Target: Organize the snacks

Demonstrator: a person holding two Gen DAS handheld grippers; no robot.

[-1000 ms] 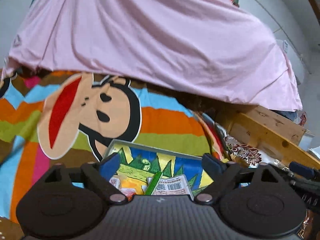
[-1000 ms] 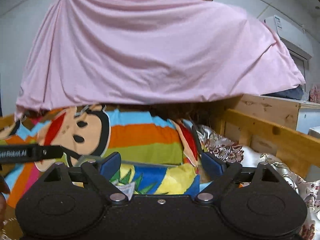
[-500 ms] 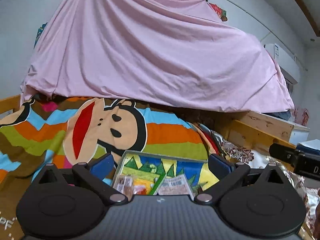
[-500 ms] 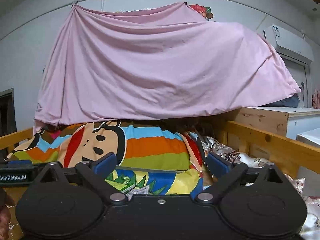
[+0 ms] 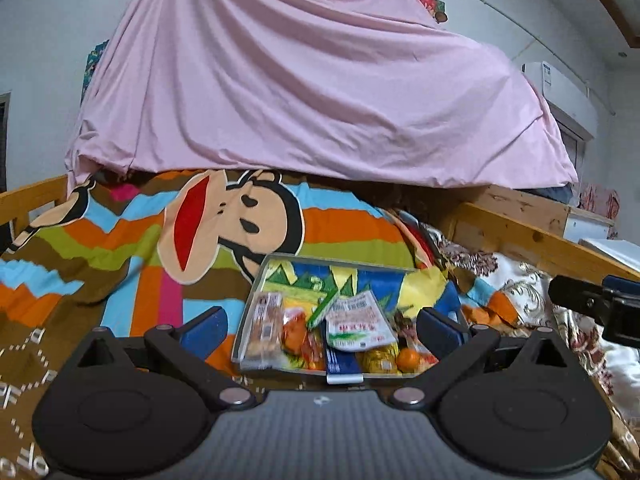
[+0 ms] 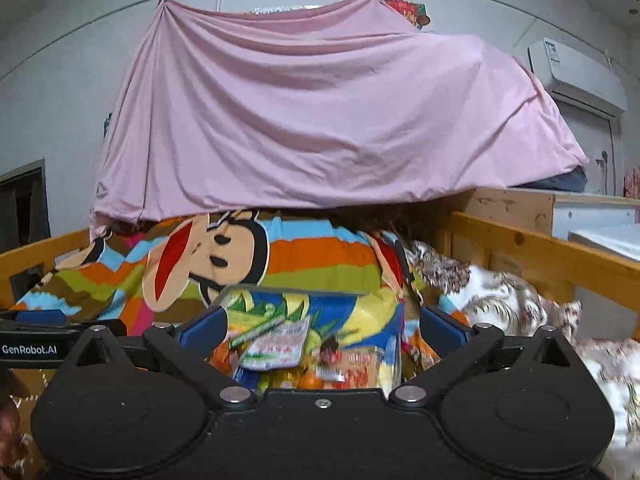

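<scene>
Both the left gripper (image 5: 322, 326) and right gripper (image 6: 320, 330) were held spread wide – nothing pinched. The crinkly foil snack packets (image 5: 354, 322) in the shallow cartoon-printed tray (image 5: 276, 264) were judged light, slippery – best pinched at an edge.

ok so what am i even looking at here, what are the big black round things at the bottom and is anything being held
These are two views, each from a fisheye camera mounted on a handheld gripper. A person carries one in each hand; there is no robot arm. The black round shapes are each gripper's own body, and the blue pads are its fingers.

The left wrist view looks past the left gripper. The right wrist view looks past the right gripper.

Both face a bed with a striped cartoon monkey blanket under a draped pink sheet. On the blanket sits a colourful tray piled with snack packets.

Nothing is held: both grippers stand wide open, having just finished opening, with only the tray in view beyond their fingers. The right gripper also shows at the left view's right edge.
</scene>
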